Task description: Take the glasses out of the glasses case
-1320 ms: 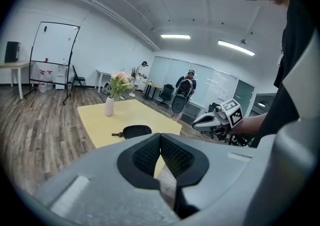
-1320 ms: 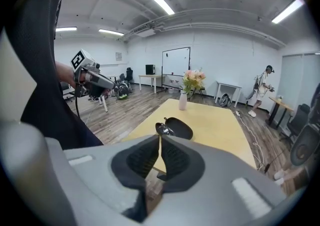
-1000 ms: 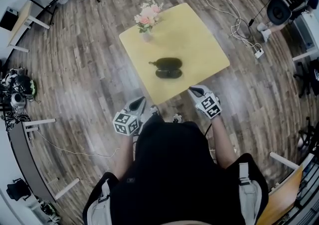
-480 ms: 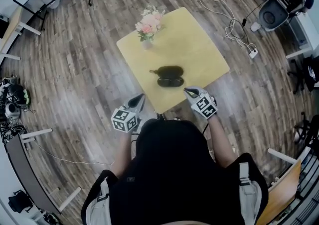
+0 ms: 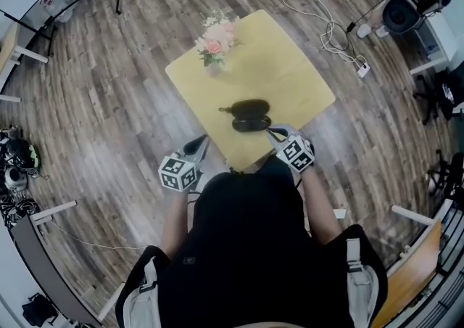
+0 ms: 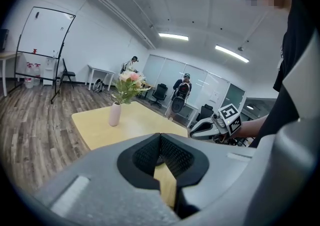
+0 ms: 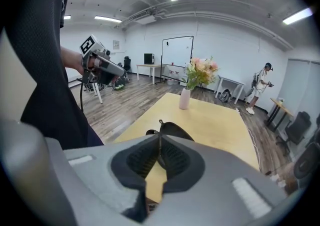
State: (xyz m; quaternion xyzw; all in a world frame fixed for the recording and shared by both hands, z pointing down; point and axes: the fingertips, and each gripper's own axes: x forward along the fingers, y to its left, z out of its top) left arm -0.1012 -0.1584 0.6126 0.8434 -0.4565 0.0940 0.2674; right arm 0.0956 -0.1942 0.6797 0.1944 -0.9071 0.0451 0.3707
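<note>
One glasses case (image 5: 249, 115), long axis left-right

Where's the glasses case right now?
In the head view, the glasses case lies on the yellow table near its front edge, just ahead of the right gripper, with the flower vase farther back.

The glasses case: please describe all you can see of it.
The glasses case is dark, oval and smooth. In the head view it seems to lie open as two halves side by side, flat on the yellow table near its front edge. A small tab sticks out at one end. Nothing grips it.
</note>
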